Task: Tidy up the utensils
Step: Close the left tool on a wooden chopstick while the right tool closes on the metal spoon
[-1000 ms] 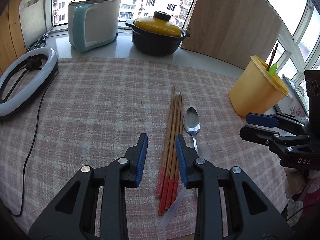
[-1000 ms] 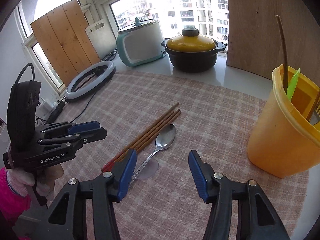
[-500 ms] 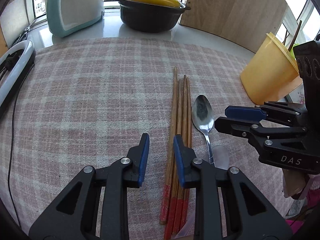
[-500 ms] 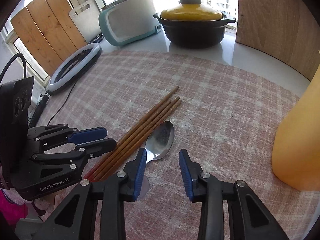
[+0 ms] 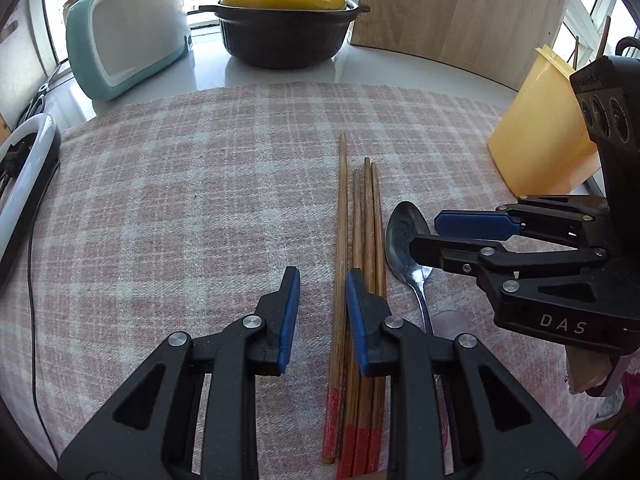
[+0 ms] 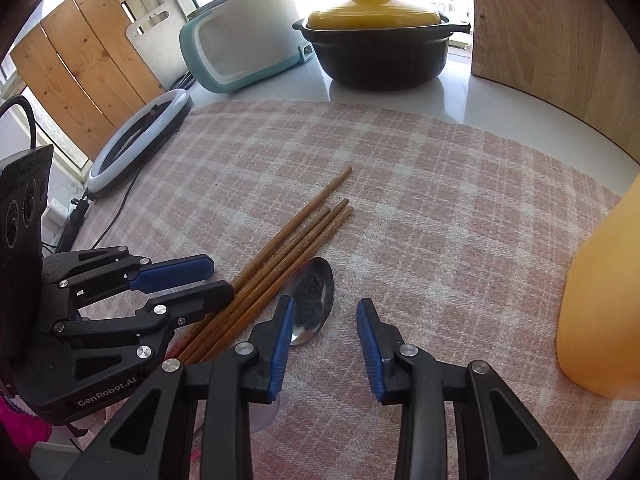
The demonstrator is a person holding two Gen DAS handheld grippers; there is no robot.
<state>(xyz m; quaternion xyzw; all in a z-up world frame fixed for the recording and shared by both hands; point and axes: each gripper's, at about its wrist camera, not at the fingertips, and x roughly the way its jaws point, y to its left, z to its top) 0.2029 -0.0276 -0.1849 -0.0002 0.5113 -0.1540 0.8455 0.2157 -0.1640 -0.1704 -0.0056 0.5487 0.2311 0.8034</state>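
Note:
Several wooden chopsticks (image 5: pixel 365 220) with red ends lie side by side on the plaid cloth (image 5: pixel 180 200). A metal spoon (image 5: pixel 402 232) lies just right of them. My left gripper (image 5: pixel 322 308) is low over the chopsticks and open; the leftmost stick runs between its fingers untouched. My right gripper (image 6: pixel 326 336) hovers at the spoon (image 6: pixel 314 292) with its jaws closing. The bowl lies just ahead of its left finger, and no pad presses on it. Each gripper shows in the other's view: the right gripper (image 5: pixel 425 234), the left gripper (image 6: pixel 222 279). A yellow container (image 5: pixel 536 136) stands at the right.
At the back stand a black pot with a yellow lid (image 5: pixel 286 28), a teal and white appliance (image 5: pixel 120 40) and a wooden board (image 5: pixel 460 12). A ring light (image 5: pixel 24 184) with its cable lies along the cloth's left edge.
Both grippers have come down and closer to the utensils. The right jaws have narrowed a lot. The left gripper has shifted so that the leftmost chopstick lies between its fingers.

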